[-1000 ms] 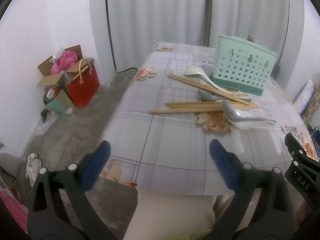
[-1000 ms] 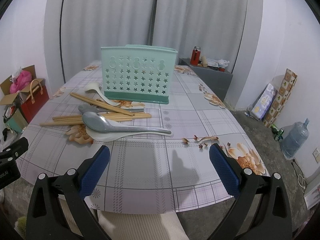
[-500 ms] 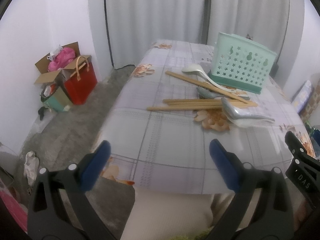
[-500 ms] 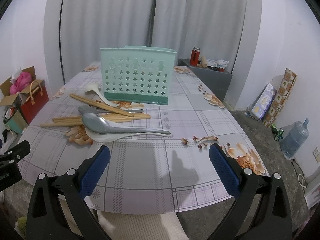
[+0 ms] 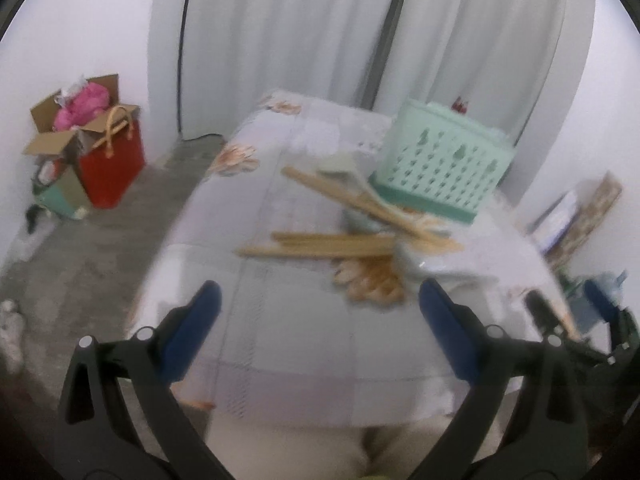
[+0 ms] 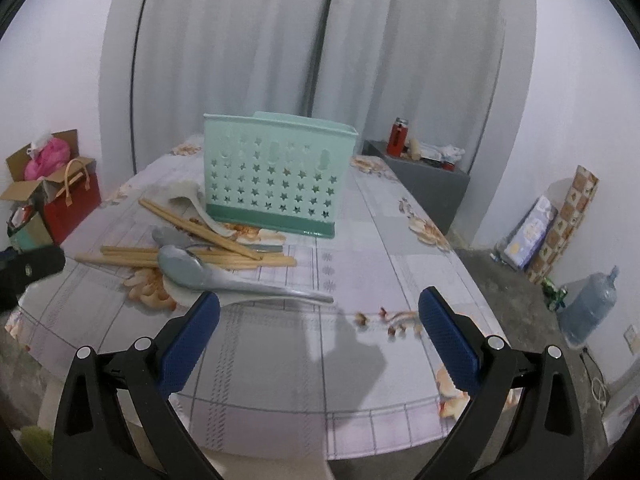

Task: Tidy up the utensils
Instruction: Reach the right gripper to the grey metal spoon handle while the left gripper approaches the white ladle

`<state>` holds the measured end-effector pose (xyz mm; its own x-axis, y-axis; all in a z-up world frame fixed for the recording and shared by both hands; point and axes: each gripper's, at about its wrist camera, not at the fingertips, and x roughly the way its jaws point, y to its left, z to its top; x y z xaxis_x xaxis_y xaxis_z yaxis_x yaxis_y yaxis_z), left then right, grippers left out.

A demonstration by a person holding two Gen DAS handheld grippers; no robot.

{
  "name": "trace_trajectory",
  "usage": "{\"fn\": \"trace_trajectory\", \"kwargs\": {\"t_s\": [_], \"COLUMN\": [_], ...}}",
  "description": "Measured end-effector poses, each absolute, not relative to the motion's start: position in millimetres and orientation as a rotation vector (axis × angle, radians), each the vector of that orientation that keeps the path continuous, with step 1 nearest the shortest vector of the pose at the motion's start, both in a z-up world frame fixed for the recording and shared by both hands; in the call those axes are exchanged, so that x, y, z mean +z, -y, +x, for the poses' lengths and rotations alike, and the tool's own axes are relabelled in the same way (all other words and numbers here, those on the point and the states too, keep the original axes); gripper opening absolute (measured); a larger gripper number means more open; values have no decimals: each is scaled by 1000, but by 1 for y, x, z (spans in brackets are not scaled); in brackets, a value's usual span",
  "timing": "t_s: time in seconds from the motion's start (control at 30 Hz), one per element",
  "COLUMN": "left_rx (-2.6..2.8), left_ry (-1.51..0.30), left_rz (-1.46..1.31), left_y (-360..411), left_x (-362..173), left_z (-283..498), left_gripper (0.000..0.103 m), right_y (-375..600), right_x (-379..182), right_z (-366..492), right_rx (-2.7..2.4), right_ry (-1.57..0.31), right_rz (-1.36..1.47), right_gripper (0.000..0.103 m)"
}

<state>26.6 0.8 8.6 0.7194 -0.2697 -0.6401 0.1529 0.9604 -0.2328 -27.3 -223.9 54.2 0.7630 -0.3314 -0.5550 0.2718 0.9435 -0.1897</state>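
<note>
A mint-green utensil holder (image 6: 276, 176) with star holes stands upright on the table (image 6: 360, 248); it also shows in the left wrist view (image 5: 444, 164). In front of it lie several wooden chopsticks (image 6: 192, 258), a white ladle (image 6: 192, 200) and a metal spoon (image 6: 224, 280) on a white spoon. The chopsticks (image 5: 328, 246) appear blurred in the left wrist view. My left gripper (image 5: 316, 328) is open and empty over the table's near edge. My right gripper (image 6: 320, 332) is open and empty, just short of the metal spoon's handle.
A red bag (image 5: 112, 164) and cardboard box (image 5: 64, 128) stand on the floor at left. A grey cabinet (image 6: 420, 184), a water bottle (image 6: 588, 308) and packages (image 6: 560, 220) are at right. Curtains hang behind the table.
Both grippers have moved forward toward the utensils. The left wrist view is now motion-blurred and has swung right; the right gripper's fingertips now reach the spoon's handle area.
</note>
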Motion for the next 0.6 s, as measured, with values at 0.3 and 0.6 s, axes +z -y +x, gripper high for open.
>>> {"fn": "trace_trajectory", "kwargs": {"t_s": [0.3, 0.6], "left_rx": [-417, -554], "left_ry": [-779, -924], "left_rz": [-190, -246], "left_y": [30, 61], "left_x": [-2, -35], "left_z": [49, 87], "left_gripper": [94, 63], "right_y": [262, 271], "right_x": [64, 62], "right_z": [-23, 5], "right_rx": [-259, -119], "right_ry": [-557, -574], "right_rz": [55, 121], "right_gripper": [97, 90]}}
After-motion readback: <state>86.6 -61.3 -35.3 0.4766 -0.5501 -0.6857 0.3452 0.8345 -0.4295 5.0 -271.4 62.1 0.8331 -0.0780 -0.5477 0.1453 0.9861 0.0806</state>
